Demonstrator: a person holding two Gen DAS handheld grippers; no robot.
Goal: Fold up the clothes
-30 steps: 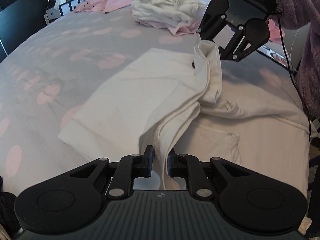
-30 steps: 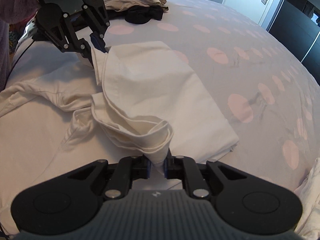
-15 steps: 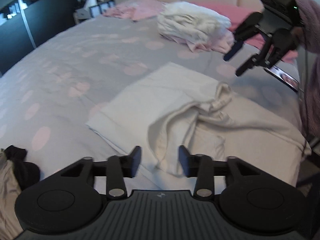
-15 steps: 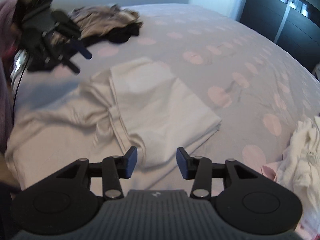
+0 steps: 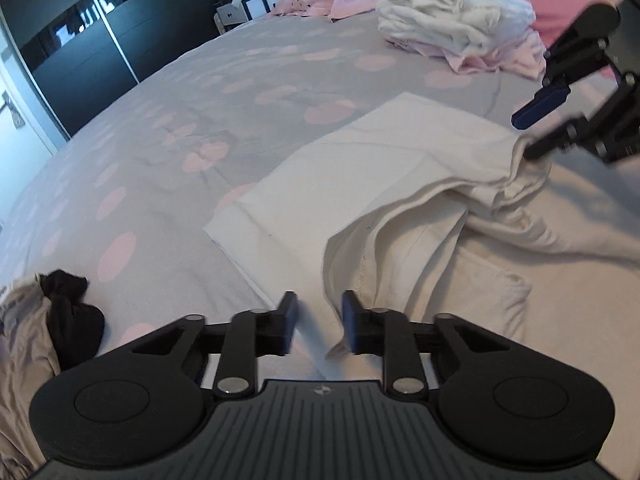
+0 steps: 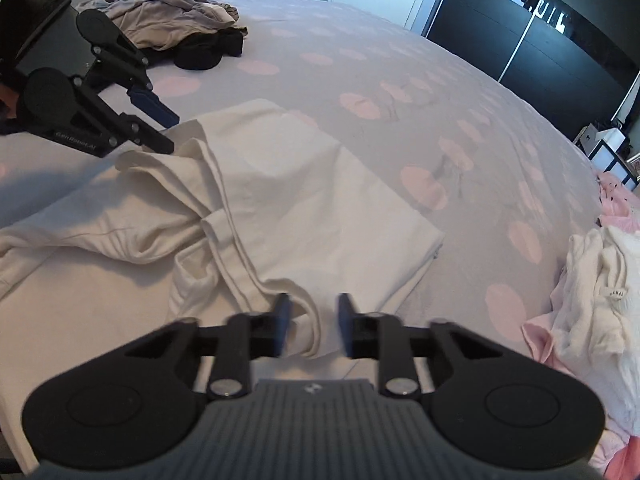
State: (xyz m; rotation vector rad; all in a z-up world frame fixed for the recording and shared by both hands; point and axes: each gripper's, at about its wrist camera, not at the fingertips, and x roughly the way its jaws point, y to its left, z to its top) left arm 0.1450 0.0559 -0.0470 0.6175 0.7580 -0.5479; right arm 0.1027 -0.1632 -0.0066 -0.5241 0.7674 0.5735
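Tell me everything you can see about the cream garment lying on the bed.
The cream garment is soft, matte cloth, partly folded: one flat rectangular panel with a hemmed edge lies on the dotted bedspread, while bunched folds ridge along its near side. Both tongs are open, the left tongs and right tongs each straddling a loose fold at opposite ends without pinching it.

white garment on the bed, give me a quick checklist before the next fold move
1. Left gripper open: ok.
2. Right gripper open: ok.
3. Garment free of both grippers: ok, though cloth lies between each pair of jaws.
4. Folded half lying flat: not ok, its edge is bunched and ridged.
5. Bed bare next to the garment: ok.
6. Folded pile apart from the garment: ok.
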